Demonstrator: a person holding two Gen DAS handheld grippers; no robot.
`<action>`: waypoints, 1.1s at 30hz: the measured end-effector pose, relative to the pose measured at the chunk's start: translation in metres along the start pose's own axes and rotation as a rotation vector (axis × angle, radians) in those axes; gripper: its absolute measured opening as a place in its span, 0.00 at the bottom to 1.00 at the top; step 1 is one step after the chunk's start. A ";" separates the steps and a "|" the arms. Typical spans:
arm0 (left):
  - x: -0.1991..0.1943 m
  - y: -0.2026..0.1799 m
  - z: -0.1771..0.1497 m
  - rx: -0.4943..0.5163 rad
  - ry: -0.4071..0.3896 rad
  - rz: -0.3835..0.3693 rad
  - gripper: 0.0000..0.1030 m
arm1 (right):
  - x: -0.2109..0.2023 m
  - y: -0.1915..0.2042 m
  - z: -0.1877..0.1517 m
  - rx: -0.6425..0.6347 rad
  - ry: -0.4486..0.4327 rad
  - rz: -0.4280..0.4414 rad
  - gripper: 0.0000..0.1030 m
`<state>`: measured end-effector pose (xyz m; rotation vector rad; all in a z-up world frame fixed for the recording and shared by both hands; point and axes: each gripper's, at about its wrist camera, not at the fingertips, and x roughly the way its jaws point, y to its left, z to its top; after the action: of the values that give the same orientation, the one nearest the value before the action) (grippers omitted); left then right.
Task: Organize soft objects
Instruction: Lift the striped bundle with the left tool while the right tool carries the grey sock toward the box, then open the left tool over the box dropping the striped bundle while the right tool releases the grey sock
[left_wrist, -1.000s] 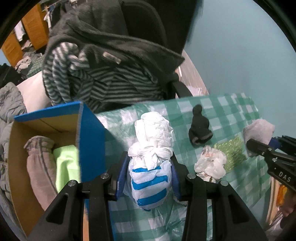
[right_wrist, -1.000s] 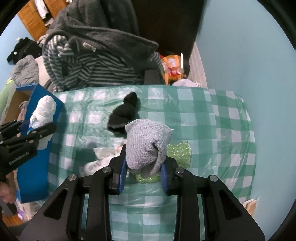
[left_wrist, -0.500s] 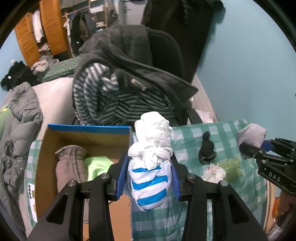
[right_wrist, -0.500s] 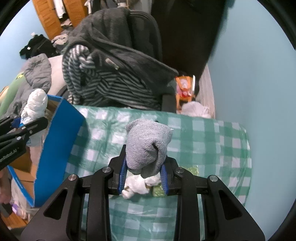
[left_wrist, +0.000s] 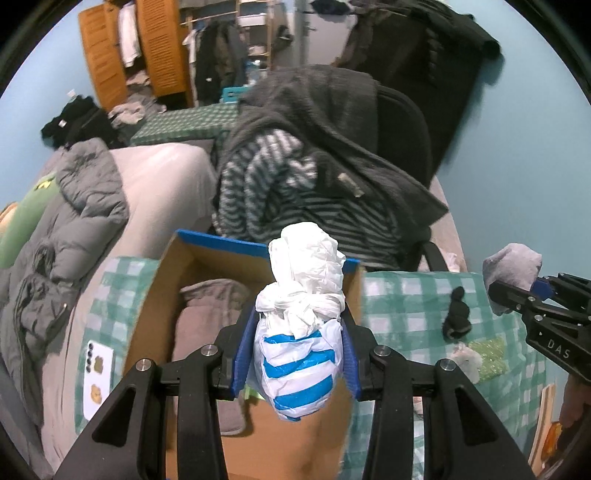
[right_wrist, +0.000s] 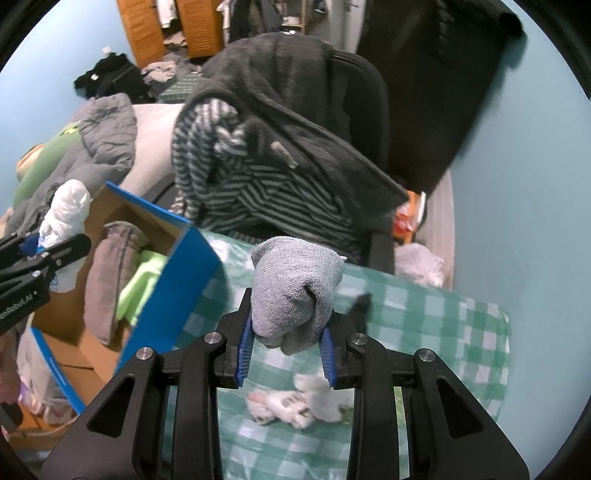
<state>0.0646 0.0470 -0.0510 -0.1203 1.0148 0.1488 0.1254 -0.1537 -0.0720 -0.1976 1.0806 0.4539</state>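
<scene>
My left gripper (left_wrist: 295, 350) is shut on a knotted white plastic bag with blue stripes (left_wrist: 300, 354), held above the open cardboard box (left_wrist: 166, 291) with blue outer walls. Inside the box lie a brown folded cloth (left_wrist: 207, 325) and a lime green cloth (right_wrist: 142, 277). My right gripper (right_wrist: 286, 345) is shut on a grey knitted sock (right_wrist: 293, 291), held over the green checked tablecloth (right_wrist: 424, 325) right of the box. The right gripper (left_wrist: 517, 291) with its sock shows at the right edge of the left wrist view. The left gripper (right_wrist: 55, 247) shows at the left edge of the right wrist view.
On the cloth lie a black sock (left_wrist: 457, 314), a white crumpled soft item (right_wrist: 295, 404) and a green glittery piece (left_wrist: 485, 354). A chair draped with a striped and a dark grey garment (left_wrist: 295, 177) stands behind. A phone (left_wrist: 96, 380) lies left of the box.
Both grippers rose and moved left with their loads. The striped bag went from over the tablecloth to above the box, and the grey sock came closer to the box's blue wall.
</scene>
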 end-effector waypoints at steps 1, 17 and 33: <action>0.000 0.004 -0.001 -0.007 0.000 0.006 0.40 | 0.001 0.006 0.003 -0.011 -0.001 0.006 0.28; -0.003 0.076 -0.021 -0.126 0.023 0.082 0.41 | 0.024 0.097 0.029 -0.146 0.004 0.108 0.28; 0.016 0.113 -0.045 -0.194 0.103 0.097 0.41 | 0.049 0.157 0.029 -0.216 0.057 0.173 0.28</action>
<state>0.0152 0.1517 -0.0911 -0.2581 1.1083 0.3327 0.0975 0.0098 -0.0913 -0.3101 1.1085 0.7248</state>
